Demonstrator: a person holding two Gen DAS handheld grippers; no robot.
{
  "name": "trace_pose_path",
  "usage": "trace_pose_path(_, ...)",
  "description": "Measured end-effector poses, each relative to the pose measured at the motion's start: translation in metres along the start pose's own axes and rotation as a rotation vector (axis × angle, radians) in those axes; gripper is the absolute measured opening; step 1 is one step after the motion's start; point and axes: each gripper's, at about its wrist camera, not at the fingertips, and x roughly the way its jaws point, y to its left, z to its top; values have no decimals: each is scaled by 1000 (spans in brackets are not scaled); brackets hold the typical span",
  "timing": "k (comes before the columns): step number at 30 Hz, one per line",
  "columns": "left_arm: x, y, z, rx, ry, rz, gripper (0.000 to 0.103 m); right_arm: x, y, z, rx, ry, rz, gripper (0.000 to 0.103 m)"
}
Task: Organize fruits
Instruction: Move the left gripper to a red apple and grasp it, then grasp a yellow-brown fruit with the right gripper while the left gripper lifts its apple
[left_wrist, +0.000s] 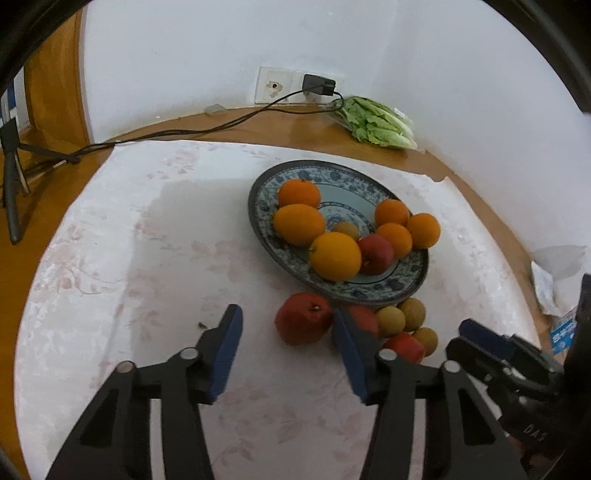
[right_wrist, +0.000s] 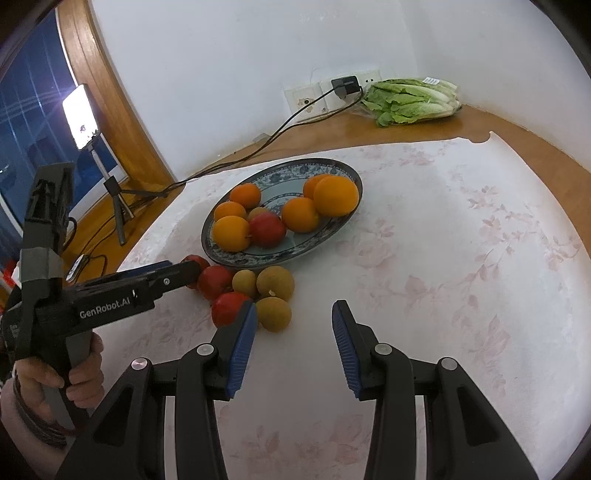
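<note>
— Where's the fruit? 
— Oranges (left_wrist: 334, 255) sit on the plate (left_wrist: 402, 291) at frame centre; loose ones huddle just below its rim. 
— And the tools? 
— The left gripper (left_wrist: 286, 345) stands apart, empty, before the big red fruit (left_wrist: 303, 318), probably lining up. The right gripper (right_wrist: 293, 345) is parted too, holding nothing.

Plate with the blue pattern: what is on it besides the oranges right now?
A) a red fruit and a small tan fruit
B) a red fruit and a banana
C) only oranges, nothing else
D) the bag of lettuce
A: among the oranges on the plate lie one red fruit and a small tan fruit behind it; the lettuce sits far back by the wall.
</note>
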Motion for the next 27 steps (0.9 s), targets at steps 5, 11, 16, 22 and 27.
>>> trace_pose_path(5, 1, 2, 2, -32, 12, -57, 34, 1, -2, -1, 15, 3, 9, 43)
trace_pose_path(11, -8, -2, -1, 8, -8, -18, 34, 1, 0, -1, 15, 6, 18, 43)
trace_pose_path(16, -17, 0, -7, 23, -23, -1, 34, 3, 6, -2, -5, 13, 18, 41)
trace_pose_path(22, -23, 3, -7, 17, -41, -8, 34, 11, 11, -2, -23, 35, -12, 30)
trace_pose_path(27, -23, 4, -8, 16, -39, -14, 34, 17, 13, -3, -29, 53, -10, 29)
